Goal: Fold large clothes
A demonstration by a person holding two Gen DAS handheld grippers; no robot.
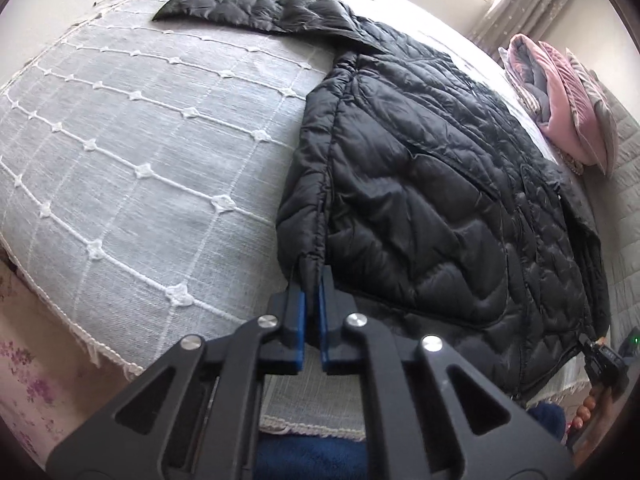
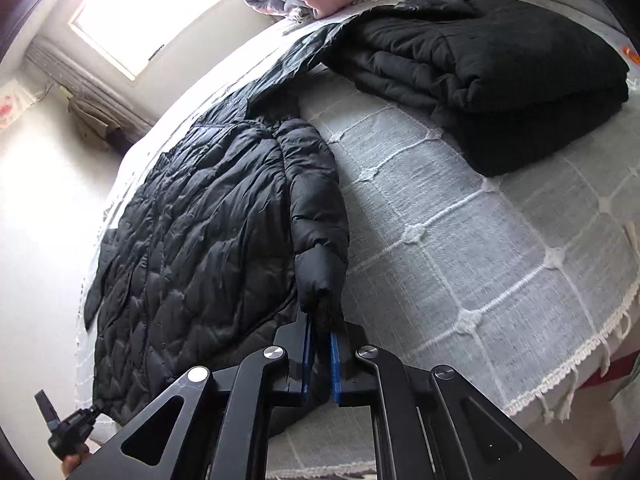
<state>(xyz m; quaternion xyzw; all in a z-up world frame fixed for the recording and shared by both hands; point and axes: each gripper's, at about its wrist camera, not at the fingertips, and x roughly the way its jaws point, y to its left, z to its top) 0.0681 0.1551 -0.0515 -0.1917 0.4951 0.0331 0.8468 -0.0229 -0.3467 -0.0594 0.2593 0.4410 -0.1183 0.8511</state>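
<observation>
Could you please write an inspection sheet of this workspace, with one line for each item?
Surface: bedspread, grey with white stitched grid, fringed edge.
Job's things: black quilted jacket spread flat, one sleeve stretched out; folded dark garment beside it.
Clutter: folded pink and grey blankets at the far end.
Grippers: left gripper shut on the jacket's hem corner; right gripper shut on the other sleeve's cuff.
Cables: nothing seen.
Surroundings: bright window with curtain; floral bed skirt under the bedspread.
</observation>
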